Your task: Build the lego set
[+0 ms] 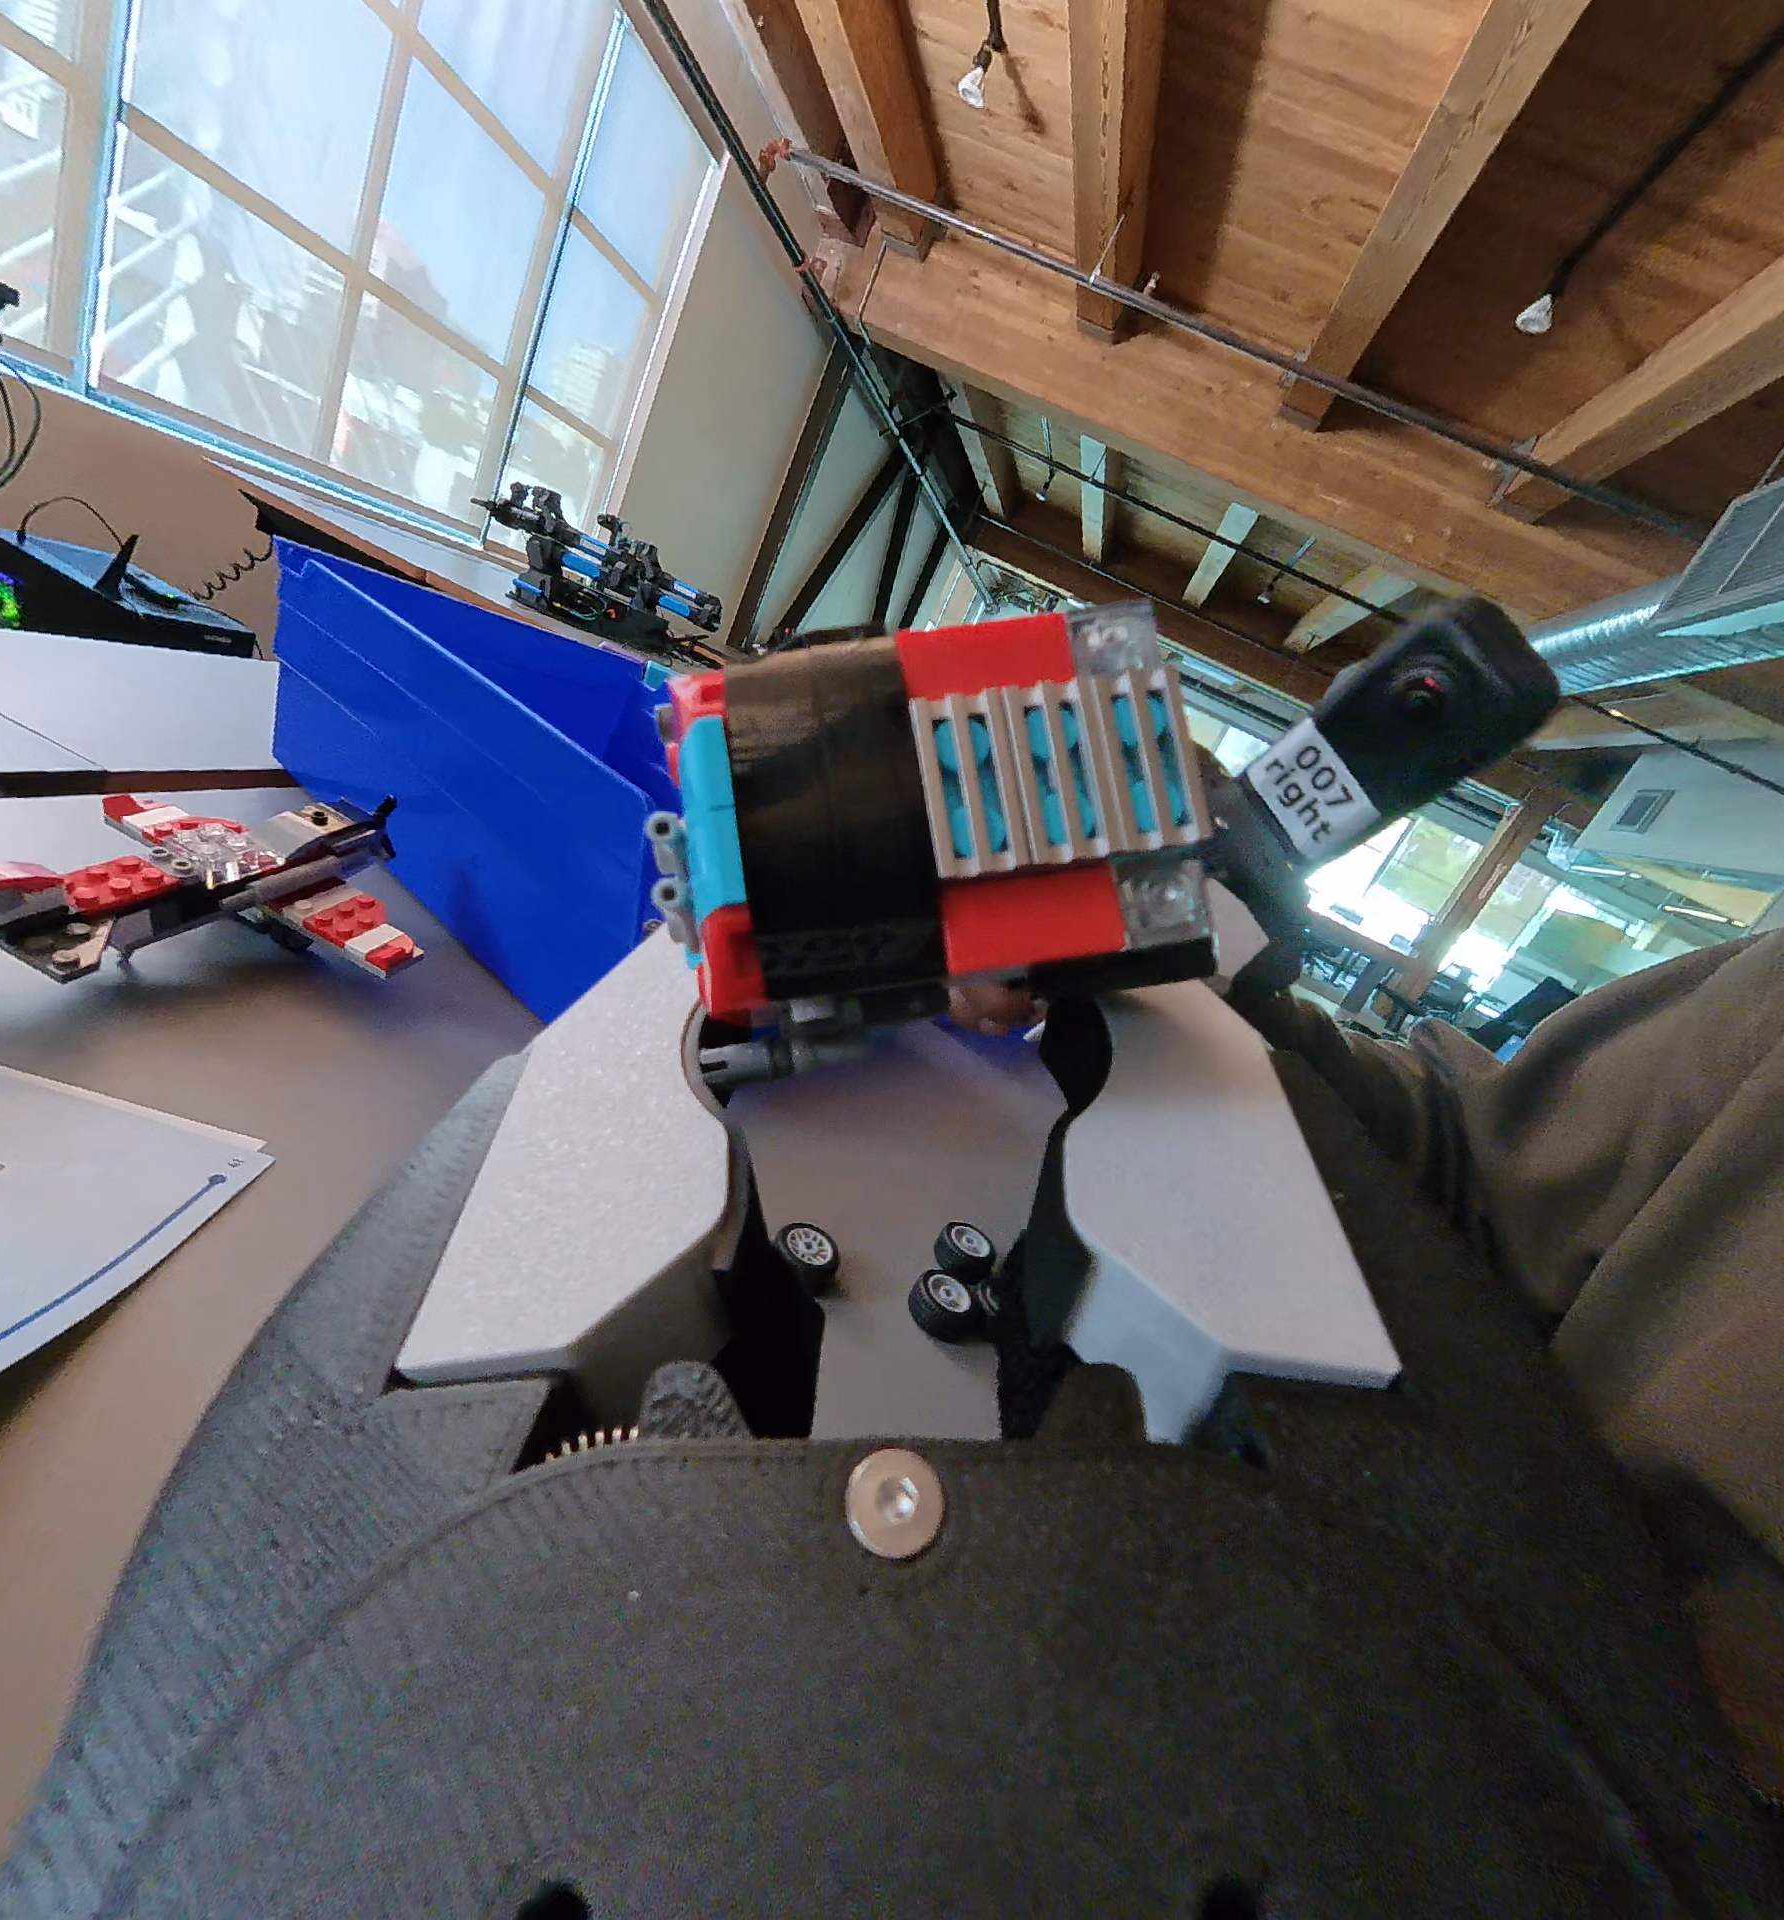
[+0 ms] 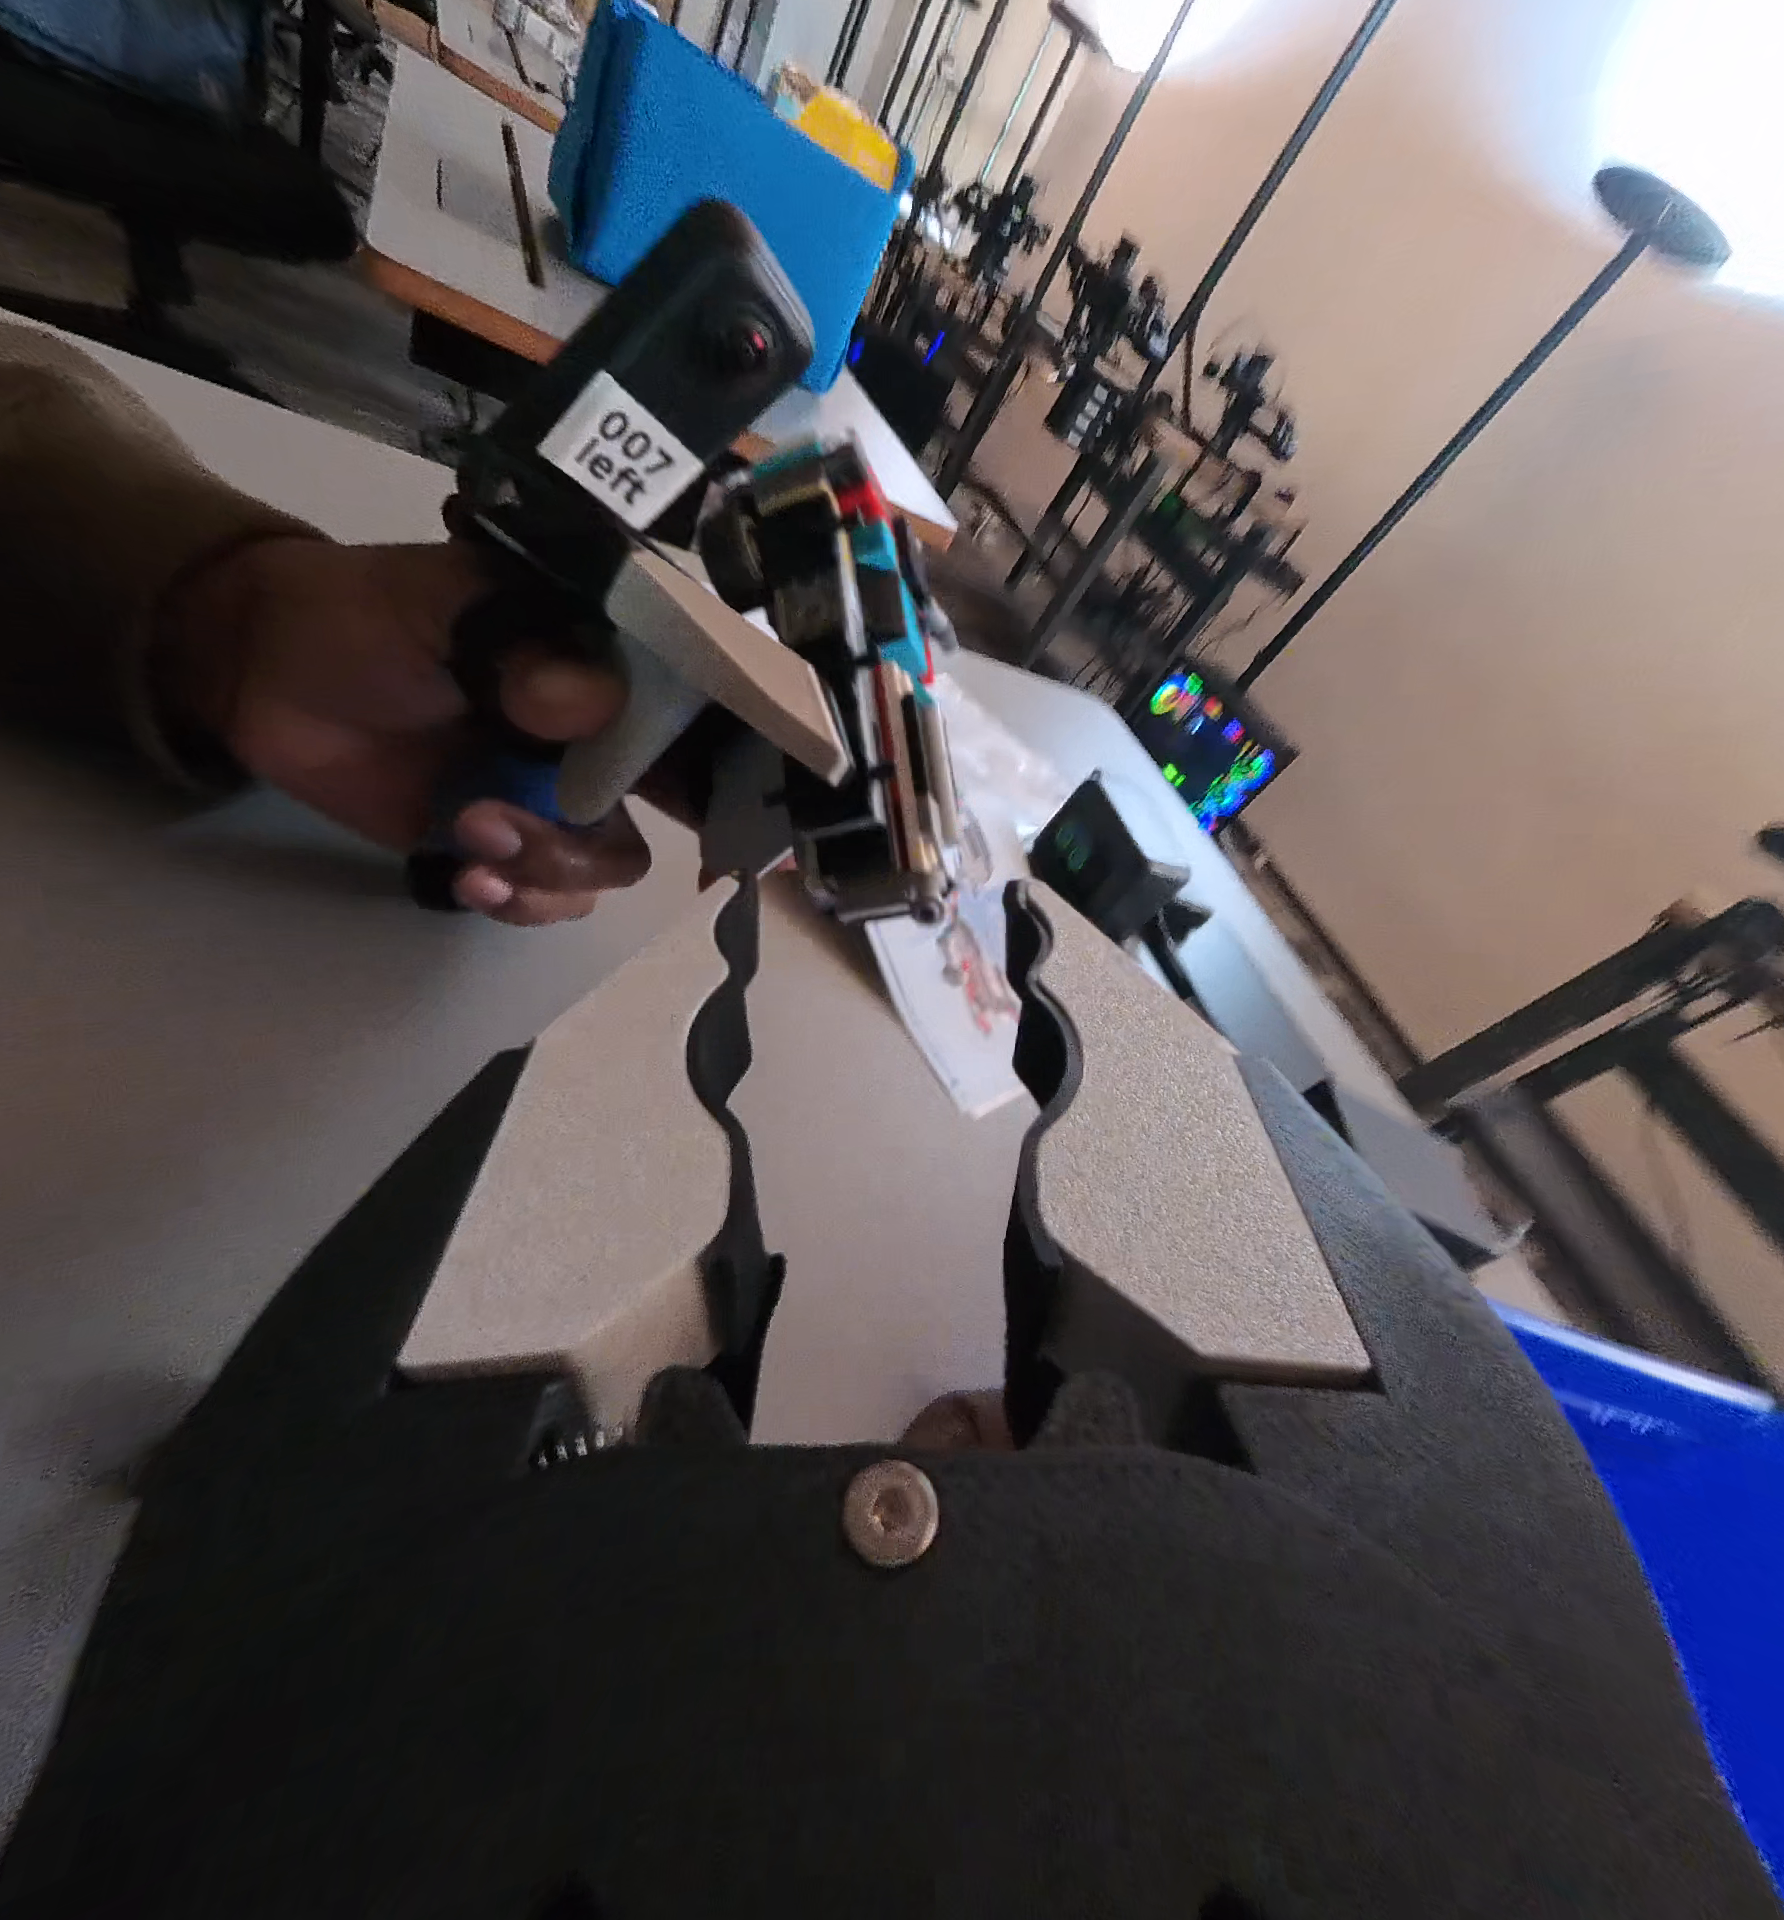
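Lighting: daylight, bright, entering through the paned window; panes overexposed. White glare patch above the floor lamp in the right wrist view. Sharpness: brick-built truck slightly motion-blurred; the shelving behind the lamp smeared. Distortion: strong fisheye bending at the edges, ceiling beams splayed.

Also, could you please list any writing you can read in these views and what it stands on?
White sticker on the black camera, left wrist view: legible print, not copied here.
Second white sticker on the other camera, right wrist view: likewise.
Instruction sheet: corner mark too small to read.
Monitor: blurred.
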